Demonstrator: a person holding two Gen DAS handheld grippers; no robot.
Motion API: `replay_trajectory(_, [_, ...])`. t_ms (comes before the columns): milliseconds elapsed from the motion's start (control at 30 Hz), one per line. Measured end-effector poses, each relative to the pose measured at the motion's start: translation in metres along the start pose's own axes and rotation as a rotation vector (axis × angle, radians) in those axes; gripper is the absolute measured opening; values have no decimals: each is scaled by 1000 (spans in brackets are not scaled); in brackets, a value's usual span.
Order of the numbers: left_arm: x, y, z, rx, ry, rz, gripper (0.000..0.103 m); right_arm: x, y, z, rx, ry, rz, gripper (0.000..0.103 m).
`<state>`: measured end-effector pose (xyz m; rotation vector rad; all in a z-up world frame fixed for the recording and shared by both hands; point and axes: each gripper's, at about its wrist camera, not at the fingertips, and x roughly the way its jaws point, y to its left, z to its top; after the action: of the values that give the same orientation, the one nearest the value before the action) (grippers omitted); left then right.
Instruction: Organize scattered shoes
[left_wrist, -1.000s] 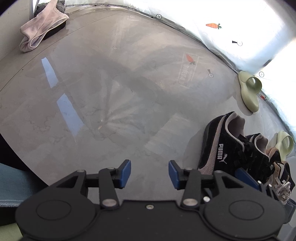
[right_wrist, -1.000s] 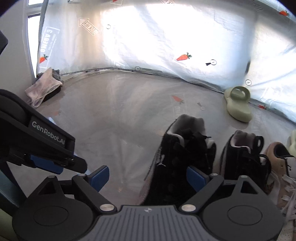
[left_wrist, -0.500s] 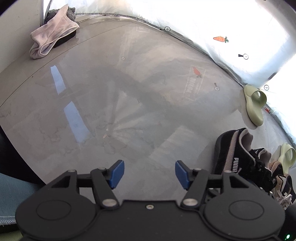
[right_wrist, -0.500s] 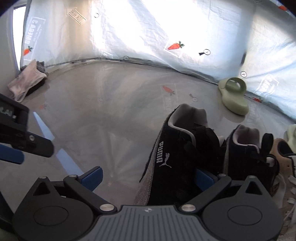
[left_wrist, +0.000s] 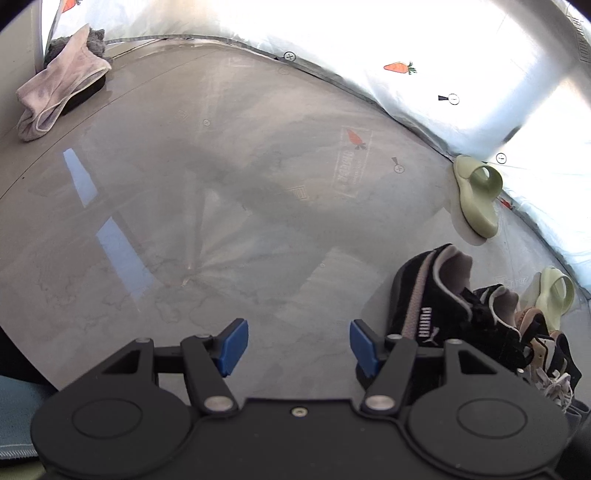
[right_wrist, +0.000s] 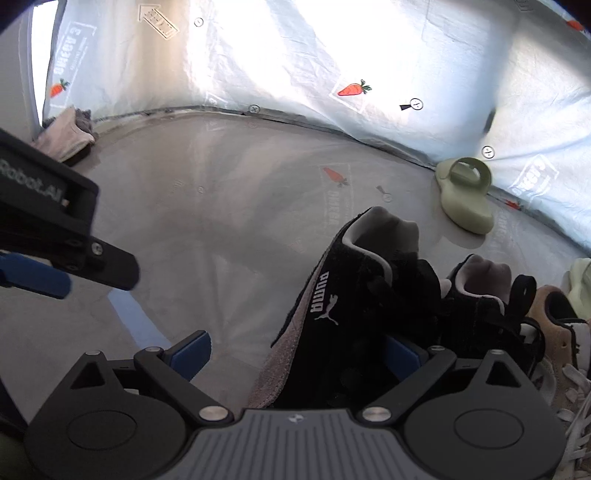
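straddling the black suede puma sneaker (right_wrist: 343, 314) with my right tongs (right_wrist: 299, 350) spread, ready to pinch it into line beside its mate (right_wrist: 480, 299), my left tongs (left_wrist: 297, 341) hanging spread and empty.

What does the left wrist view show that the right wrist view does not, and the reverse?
Only the left wrist view shows the left gripper head-on, jaws open over bare floor, and the second green slide sandal almost whole. Only the right wrist view shows the right gripper, jaws open around the toe of the black Puma sneaker, and the arrow print on the sheet. Both show this sneaker, its black partner, the far green slide sandal, the beige sneaker and the pink cloth.
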<state>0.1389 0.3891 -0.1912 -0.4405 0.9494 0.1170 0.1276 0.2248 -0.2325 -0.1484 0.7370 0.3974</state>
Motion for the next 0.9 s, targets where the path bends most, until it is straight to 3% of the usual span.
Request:
replay_trajectory(100, [3, -7, 2, 9, 6, -26, 67, -16, -7, 4, 25, -27, 42, 98])
replay_trajectory(267, [12, -31, 4, 76, 4, -82, 69, -44, -28, 8, 70, -110, -7, 99])
replay_trajectory(500, [19, -76, 2, 204, -38, -162, 71, -75, -105, -3, 349, -217, -156, 102])
replay_trajectory(733, [24, -139, -11, 364, -70, -233, 74, -95, -185, -31, 576, -234, -335, 102])
replay_trajectory(900, [30, -187, -15, 405, -76, -238, 74, -102, -234, -49, 657, -232, -375, 102])
